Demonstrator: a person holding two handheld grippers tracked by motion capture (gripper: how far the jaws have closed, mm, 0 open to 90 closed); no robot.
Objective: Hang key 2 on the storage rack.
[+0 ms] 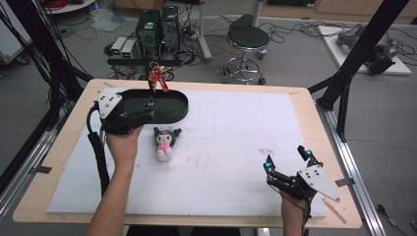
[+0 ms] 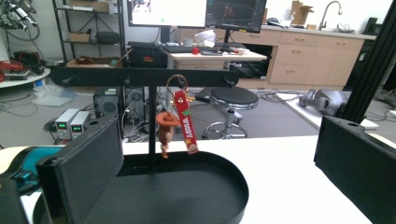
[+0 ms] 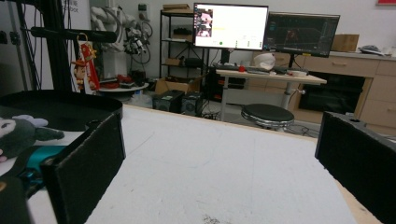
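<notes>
While my left gripper (image 1: pixel 147 109) sits with its jaws spread apart and nothing between them over the near edge of the black tray (image 1: pixel 179 112), my right gripper (image 1: pixel 287 158) rests near the table's right front corner, also wide open and empty. I count two grippers, one tray, one rack, two hanging charms and one plush doll. From the left gripper view, the jaws frame the rack (image 2: pixel 152 77), a thin post rising from the tray floor with a crossbar on top. One key ring hangs from that bar and carries a red strap (image 2: pixel 183 120) with its long axis straight down, lettering running along it, and a small brown figure (image 2: pixel 166 130) just beside it, also dangling downward. I cannot read the strap's print clearly, and the figure is too small to make out in detail. In the high view the two charms blur into one red cluster (image 1: pixel 157 77) at the tray's far rim. Further out, the plush doll (image 1: pixel 165 142) lies on the white mat (image 1: pixel 236 147) just in front of the tray, head toward the tray; in the right gripper view it is cut off at the left edge.
</notes>
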